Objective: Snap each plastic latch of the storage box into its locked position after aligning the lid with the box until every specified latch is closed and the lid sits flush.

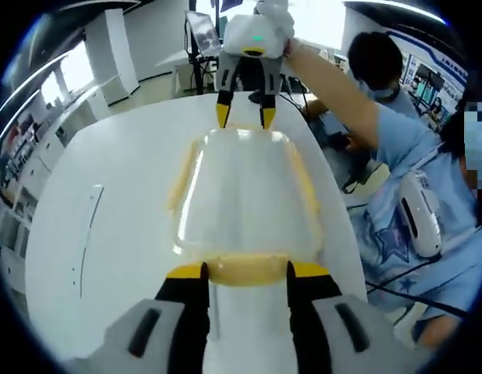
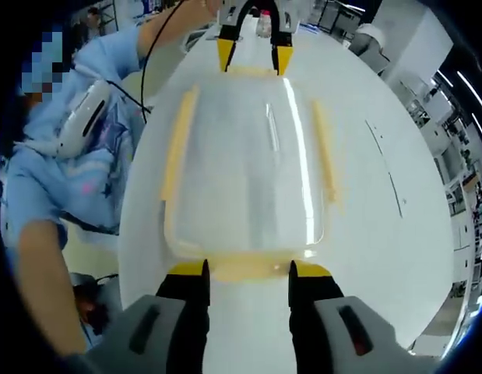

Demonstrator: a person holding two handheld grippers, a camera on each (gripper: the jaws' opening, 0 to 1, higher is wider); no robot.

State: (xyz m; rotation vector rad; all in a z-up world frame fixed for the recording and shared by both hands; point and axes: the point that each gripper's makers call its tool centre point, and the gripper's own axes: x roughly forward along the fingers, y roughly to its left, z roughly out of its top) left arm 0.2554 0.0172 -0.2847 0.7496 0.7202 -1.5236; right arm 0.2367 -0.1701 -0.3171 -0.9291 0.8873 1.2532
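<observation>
Lying at frame centre on the white bench: storage box, long axis running straight between both tongs. Left tongs straddling, apart, the near yellow end latch; right tongs straddling, apart, the opposite end latch. Side latches lying equally near both.

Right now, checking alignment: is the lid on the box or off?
On: the clear lid covers the box, yellow latches along its edges. Locked: cannot tell.
</observation>
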